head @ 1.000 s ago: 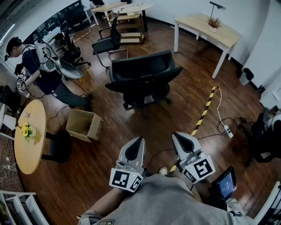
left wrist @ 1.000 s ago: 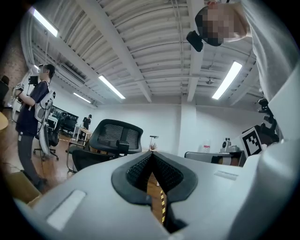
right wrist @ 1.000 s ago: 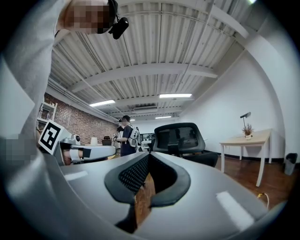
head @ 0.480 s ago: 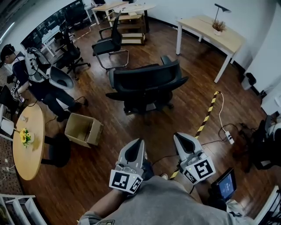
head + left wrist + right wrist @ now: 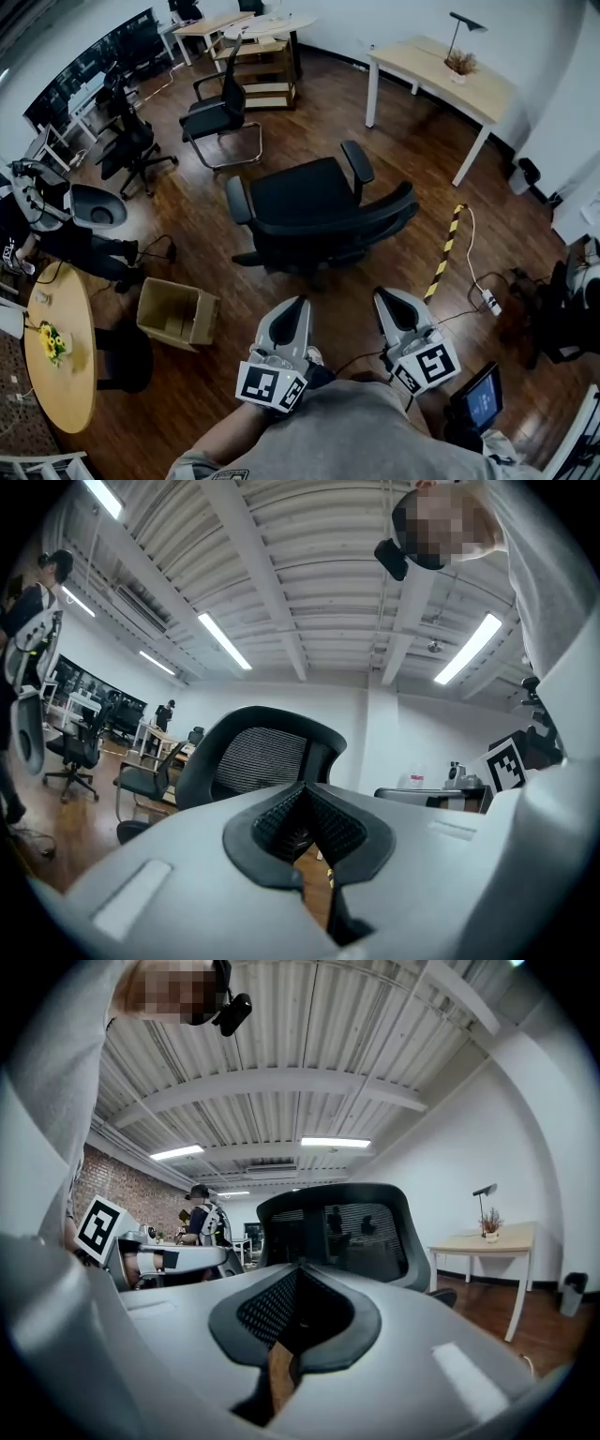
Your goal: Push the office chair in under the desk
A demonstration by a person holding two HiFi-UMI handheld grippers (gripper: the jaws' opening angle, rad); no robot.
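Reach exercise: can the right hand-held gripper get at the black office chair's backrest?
Probably yes: the black office chair's backrest lies just ahead of the right hand-held gripper, bare floor between.

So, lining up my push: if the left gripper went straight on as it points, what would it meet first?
Most likely the office chair's backrest, straight ahead of the shut left gripper; the two are apart, though depth is hard to judge.

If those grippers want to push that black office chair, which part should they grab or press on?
Probably best the top rim of the backrest, coming from the near side: it stands nearest, broad and curved, with the seat and armrests pointing away beyond it.
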